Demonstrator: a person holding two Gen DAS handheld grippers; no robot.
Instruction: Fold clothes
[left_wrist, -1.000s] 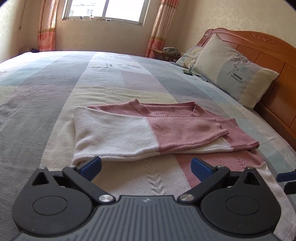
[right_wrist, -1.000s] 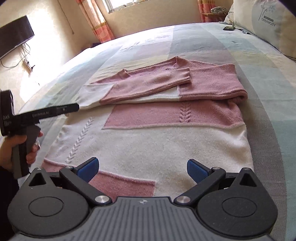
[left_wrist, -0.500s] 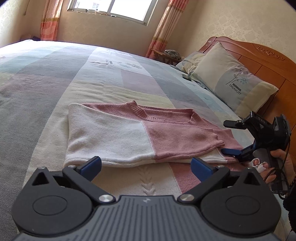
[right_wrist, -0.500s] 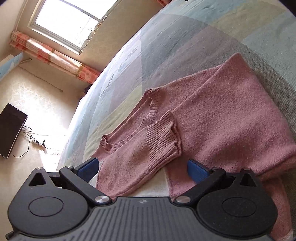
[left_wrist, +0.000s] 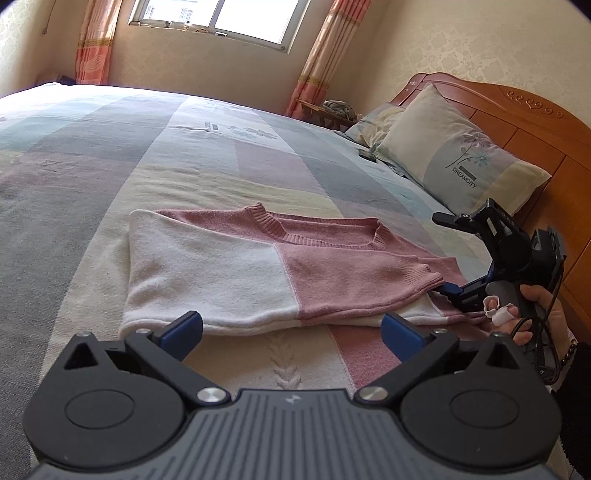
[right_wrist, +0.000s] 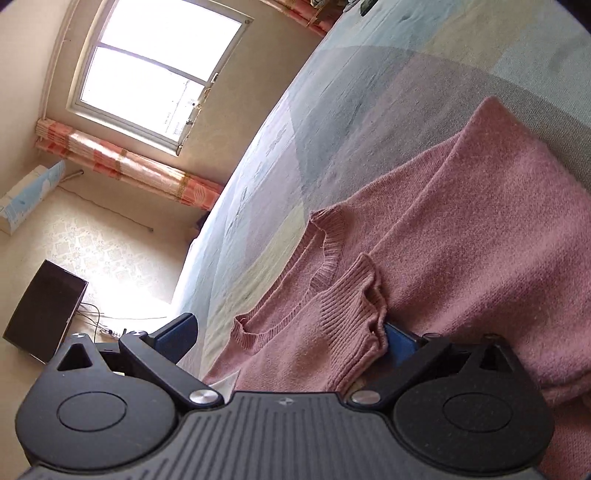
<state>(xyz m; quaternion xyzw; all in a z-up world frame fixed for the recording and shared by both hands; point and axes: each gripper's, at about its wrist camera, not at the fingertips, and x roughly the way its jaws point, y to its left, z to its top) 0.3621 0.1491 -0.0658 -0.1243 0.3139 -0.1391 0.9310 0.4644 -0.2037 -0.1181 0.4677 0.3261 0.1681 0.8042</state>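
Sweater (left_wrist: 280, 273) cuff edge (right_wrist: 354, 306) between open right tongs (right_wrist: 291, 336).

We see a sweater (left_wrist: 258, 273) knit in dusty pink and cream blocks, a bedspread (left_wrist: 147, 147) of pastel grey, blue, lilac and yellow patches, orange-striped curtains (left_wrist: 96, 40), and black tongs with blue pads (left_wrist: 183, 328).

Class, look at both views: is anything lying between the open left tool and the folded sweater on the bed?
Nothing visible. The left tool hangs open just short of the sweater; only the sweater's own lower half lies between. The right tool is at the sleeve cuff, off to the side.
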